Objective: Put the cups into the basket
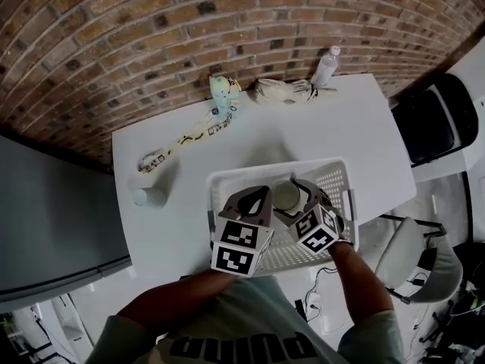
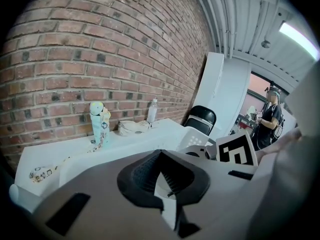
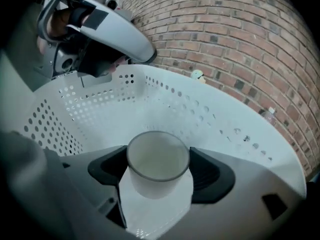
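**Cup** point(image 3: 158, 156): white, plain, upright, open mouth up. Clamped between the two pads of the right tool point(image 3: 159, 170), one pad on each side. No print shows on it. In the head view, the cup point(image 1: 285, 196) sits centre frame, inside the outline of the basket. Whether it touches the basket floor cannot be told.

**Right tool** point(image 1: 294, 200): centre frame, closed on the cup. Its marker cube lies just below.

**Basket** point(image 1: 337, 171): white plastic with perforated walls point(image 3: 95, 109), at the near middle of the bench. Both tools are over it.

**Left tool** point(image 1: 256, 200): just left of the right tool, over the basket's left half. In its own view the left tool point(image 2: 161, 156) has its pads together at the tips, with nothing between them.

**Second cup** point(image 1: 149, 196): white, on the bench at left of frame, well apart from the basket.

**Bench** point(image 1: 265, 139): white top, standing against a brick wall point(image 1: 151, 36).

**Tumbler** point(image 1: 220, 93): pale and patterned, upright at the far edge, upper centre. A printed strap point(image 1: 182, 139) trails from it toward the left. The print is too small to read.

**Cloth bundle** point(image 1: 284, 91): pale, right of the tumbler.

**Bottle** point(image 1: 326, 65): clear with a white cap, at the far right corner. Its label is illegible.

**Chair** point(image 1: 436, 116): black, at right of frame beyond the bench.

**Shirt** point(image 1: 242, 346): at the bottom edge, with large dark lettering, upside down, that appears to read "puma".

**Person** point(image 2: 270, 116): standing far off at right in the left gripper view.
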